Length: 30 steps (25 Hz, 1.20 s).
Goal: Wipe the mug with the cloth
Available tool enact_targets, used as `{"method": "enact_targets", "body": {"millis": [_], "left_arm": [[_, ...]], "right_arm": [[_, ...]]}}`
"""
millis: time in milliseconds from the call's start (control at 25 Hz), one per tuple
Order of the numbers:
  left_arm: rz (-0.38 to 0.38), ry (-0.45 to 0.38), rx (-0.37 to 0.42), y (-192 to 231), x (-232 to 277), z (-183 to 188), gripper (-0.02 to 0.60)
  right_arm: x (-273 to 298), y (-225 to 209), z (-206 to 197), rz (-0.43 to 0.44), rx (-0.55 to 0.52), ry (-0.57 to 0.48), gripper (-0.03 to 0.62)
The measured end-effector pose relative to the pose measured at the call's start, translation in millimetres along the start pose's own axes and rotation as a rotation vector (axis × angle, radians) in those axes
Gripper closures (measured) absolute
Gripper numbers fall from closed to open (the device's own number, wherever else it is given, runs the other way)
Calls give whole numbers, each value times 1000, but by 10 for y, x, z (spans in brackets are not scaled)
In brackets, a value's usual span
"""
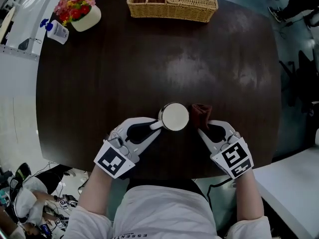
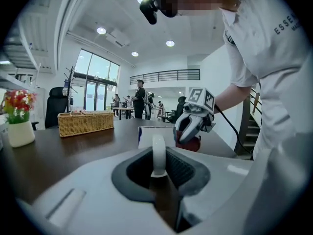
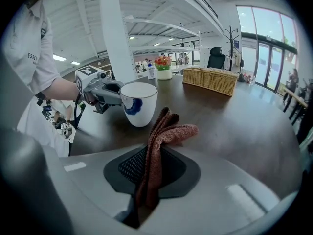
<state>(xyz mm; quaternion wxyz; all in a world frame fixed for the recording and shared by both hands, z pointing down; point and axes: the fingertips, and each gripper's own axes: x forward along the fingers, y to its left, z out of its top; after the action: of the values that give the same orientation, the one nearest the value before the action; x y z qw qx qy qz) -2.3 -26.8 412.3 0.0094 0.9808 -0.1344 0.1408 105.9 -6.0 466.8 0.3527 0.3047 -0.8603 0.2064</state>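
My left gripper [image 1: 151,127] was clamped on the looped handle of the white ceramic mug with a blue mark [image 1: 174,116]. The mug sat near the 6 o'clock edge of the dark round wooden counter [image 1: 199,59]. My right gripper [image 1: 204,130] was closed on the folded rust-brown knitted cloth [image 1: 201,114], which stood at the mug's 3 o'clock, just beside it.

I judged the mug stiff, glazed, slick and breakable. The handle was the surest hold, since it stopped the mug turning under a rub. The cloth looked soft and limp. Its free fold drooped past the jaws, so I judged only that loose end would give against the wall.

From the head view I could not tell whether the cloth touched the mug, though the right gripper view suggested a gap. I also could not tell whether the mug's base rested on the counter. The blue mark was only partly visible, and the mug's inside was washed out.
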Motion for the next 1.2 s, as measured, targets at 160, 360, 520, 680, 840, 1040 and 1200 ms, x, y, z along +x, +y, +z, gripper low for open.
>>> {"method": "enact_targets", "body": {"millis": [160, 360, 520, 680, 840, 1040, 1200], "left_arm": [[32, -74, -167, 34, -61, 226, 515], [26, -148, -245, 20, -81, 662, 515], [12, -184, -194, -23, -61, 952, 515], [6, -198, -170, -43, -75, 1093, 516], [4, -206, -136, -71, -105, 1172, 519], [18, -198, -121, -73, -160, 1123, 520], [26, -226, -138, -74, -178, 1154, 520]], "right_arm": [[-24, 7, 38, -12, 7, -20, 516], [-112, 74, 349, -23, 24, -160, 516], [-189, 104, 691, -26, 63, -315, 516], [-242, 118, 863, -19, 86, -421, 516], [-217, 193, 898, 8, 96, -452, 516], [-121, 301, 875, 29, 104, -452, 516], [-26, 456, 903, 65, 93, -449, 516]]}}
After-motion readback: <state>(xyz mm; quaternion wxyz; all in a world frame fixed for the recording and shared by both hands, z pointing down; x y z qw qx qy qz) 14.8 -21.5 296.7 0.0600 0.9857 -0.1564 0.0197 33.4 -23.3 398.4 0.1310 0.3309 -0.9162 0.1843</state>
